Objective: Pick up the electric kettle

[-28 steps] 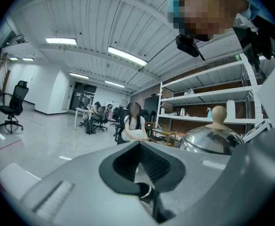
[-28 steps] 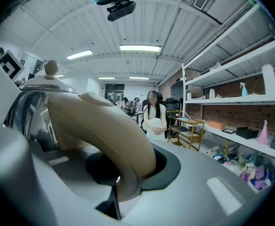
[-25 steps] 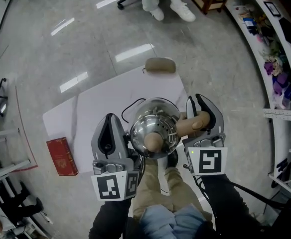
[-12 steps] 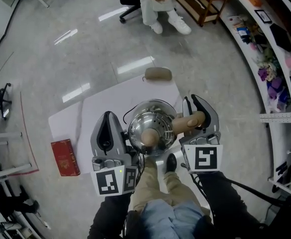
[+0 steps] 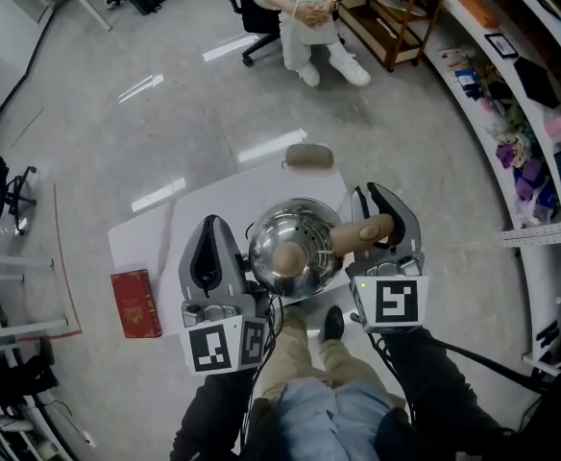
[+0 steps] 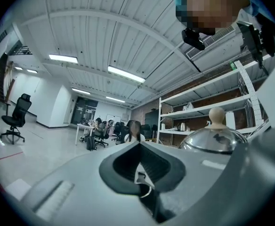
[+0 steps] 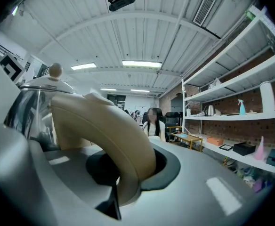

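Observation:
The electric kettle (image 5: 290, 246) is a polished steel dome with a tan knob on its lid and a tan handle (image 5: 362, 233). It hangs in the air above the white table (image 5: 189, 214). My right gripper (image 5: 386, 221) is shut on the handle, which fills the jaws in the right gripper view (image 7: 104, 135), with the steel body (image 7: 31, 107) to its left. My left gripper (image 5: 208, 257) sits just left of the kettle, shut and holding nothing. The left gripper view shows its closed jaws (image 6: 140, 161) and the kettle (image 6: 213, 138) at the right.
A tan rounded object (image 5: 308, 156) lies at the table's far edge. A red book (image 5: 134, 303) lies on the floor to the left. A seated person (image 5: 304, 12) and a low wooden table (image 5: 405, 8) are farther off. Shelves (image 5: 530, 94) line the right side.
The kettle stays in the right gripper. The table and tan object have slid lower in the view and look farther below, and more of the room shows at the top.

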{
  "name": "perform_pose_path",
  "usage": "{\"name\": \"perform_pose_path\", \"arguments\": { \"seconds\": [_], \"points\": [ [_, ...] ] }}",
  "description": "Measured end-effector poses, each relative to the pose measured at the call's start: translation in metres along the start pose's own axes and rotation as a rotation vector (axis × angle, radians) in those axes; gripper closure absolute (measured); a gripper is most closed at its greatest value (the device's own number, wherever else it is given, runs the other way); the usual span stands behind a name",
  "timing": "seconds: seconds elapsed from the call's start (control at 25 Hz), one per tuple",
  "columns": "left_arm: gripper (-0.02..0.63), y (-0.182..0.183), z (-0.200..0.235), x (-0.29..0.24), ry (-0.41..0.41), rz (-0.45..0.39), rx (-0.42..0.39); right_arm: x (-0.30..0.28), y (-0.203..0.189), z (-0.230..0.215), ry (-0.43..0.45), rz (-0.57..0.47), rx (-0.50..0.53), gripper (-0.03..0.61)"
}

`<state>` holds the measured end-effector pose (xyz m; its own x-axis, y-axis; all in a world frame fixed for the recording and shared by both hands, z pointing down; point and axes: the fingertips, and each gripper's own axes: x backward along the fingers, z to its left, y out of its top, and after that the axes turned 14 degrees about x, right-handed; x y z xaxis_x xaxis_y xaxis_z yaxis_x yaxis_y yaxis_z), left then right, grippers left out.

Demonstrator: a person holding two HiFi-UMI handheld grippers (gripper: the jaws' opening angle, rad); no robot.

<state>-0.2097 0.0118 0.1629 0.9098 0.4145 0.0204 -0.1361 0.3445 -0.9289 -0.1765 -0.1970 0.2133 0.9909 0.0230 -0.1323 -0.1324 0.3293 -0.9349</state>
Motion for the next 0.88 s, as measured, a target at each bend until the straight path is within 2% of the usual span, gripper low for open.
{"name": "perform_pose_path", "arguments": {
  "seconds": [0.2, 0.32, 0.52, 0.68, 0.88],
  "points": [
    [0.614, 0.018, -0.011, 0.013, 0.001, -0.035, -0.005, 0.011, 0.024, -0.006, -0.004, -0.061, 0.002, 0.491],
    [0.614, 0.028, -0.017, 0.024, -0.002, -0.059, -0.007, 0.023, 0.027, -0.006, 0.008, -0.036, 0.013, 0.491],
    [0.614, 0.044, -0.021, 0.04, 0.003, -0.09, -0.003, 0.035, 0.055, -0.005, 0.0, -0.122, 0.011, 0.491],
    [0.614, 0.058, -0.029, 0.048, 0.002, -0.11, -0.004, 0.043, 0.06, -0.008, 0.017, -0.103, 0.039, 0.491],
    [0.614, 0.075, -0.041, 0.066, -0.005, -0.146, -0.01, 0.059, 0.073, -0.01, 0.016, -0.136, 0.038, 0.492]
  ]
}}
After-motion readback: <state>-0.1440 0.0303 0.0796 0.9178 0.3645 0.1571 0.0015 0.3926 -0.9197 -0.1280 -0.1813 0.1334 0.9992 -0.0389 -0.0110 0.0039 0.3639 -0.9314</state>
